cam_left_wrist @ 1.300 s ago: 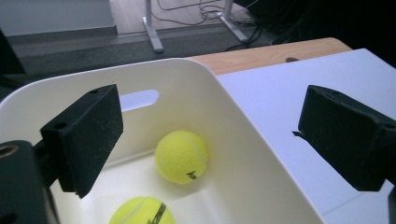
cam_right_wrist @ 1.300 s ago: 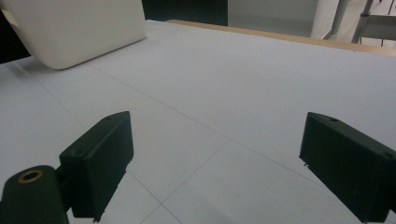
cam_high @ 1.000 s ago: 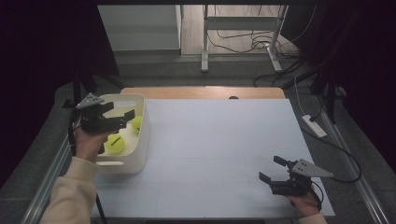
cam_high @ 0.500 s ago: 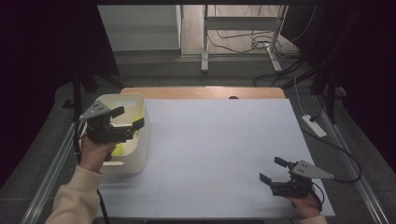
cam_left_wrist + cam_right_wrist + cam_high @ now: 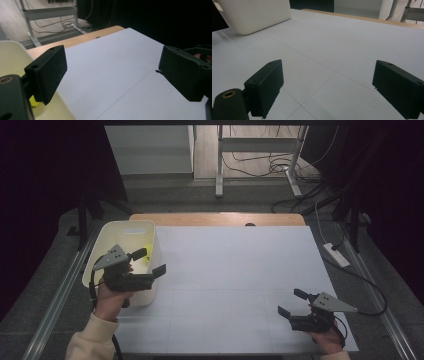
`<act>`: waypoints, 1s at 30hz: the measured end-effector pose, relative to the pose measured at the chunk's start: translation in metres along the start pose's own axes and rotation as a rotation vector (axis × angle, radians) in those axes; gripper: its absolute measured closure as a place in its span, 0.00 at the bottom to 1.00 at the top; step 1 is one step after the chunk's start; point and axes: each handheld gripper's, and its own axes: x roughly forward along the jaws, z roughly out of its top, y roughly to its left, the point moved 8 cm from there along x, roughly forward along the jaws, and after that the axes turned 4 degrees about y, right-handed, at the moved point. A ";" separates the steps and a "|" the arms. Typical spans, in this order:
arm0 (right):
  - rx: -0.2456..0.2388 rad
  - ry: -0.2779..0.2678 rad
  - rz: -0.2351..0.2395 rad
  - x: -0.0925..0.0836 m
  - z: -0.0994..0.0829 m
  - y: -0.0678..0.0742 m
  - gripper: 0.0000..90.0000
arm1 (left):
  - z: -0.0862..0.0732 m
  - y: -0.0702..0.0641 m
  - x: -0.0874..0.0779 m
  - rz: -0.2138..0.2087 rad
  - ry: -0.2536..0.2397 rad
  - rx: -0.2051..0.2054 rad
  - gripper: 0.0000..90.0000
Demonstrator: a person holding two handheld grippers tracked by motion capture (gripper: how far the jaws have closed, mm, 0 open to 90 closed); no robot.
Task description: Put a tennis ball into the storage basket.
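While hovering over bin: left gripper (image 5: 148,262) jaws apart, empty, had just closed slightly
Right gripper (image 5: 293,302): jaws apart, empty, low over white table sheet (image 5: 240,270)
Object: small yellow-green ball (image 5: 148,262) inside cream plastic bin (image 5: 112,231)
Handling: likely light, round, rolls; pinch across middle

Cream sleeve (image 5: 92,340) on the left arm, and both black grippers, left gripper (image 5: 150,263) and right gripper (image 5: 292,302), wear grey three-cornered plates and trail dark cables
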 end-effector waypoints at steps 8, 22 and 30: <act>0.002 -0.001 -0.003 -0.001 0.000 0.001 0.11 | -0.017 -0.030 0.012 -0.059 0.011 0.046 0.10; -0.001 0.004 -0.005 -0.002 -0.002 0.000 0.11 | -0.058 -0.044 0.021 -0.043 0.051 0.093 0.10; -0.001 0.008 -0.008 -0.002 -0.003 0.000 0.11 | -0.090 -0.048 0.032 -0.041 0.097 0.099 0.10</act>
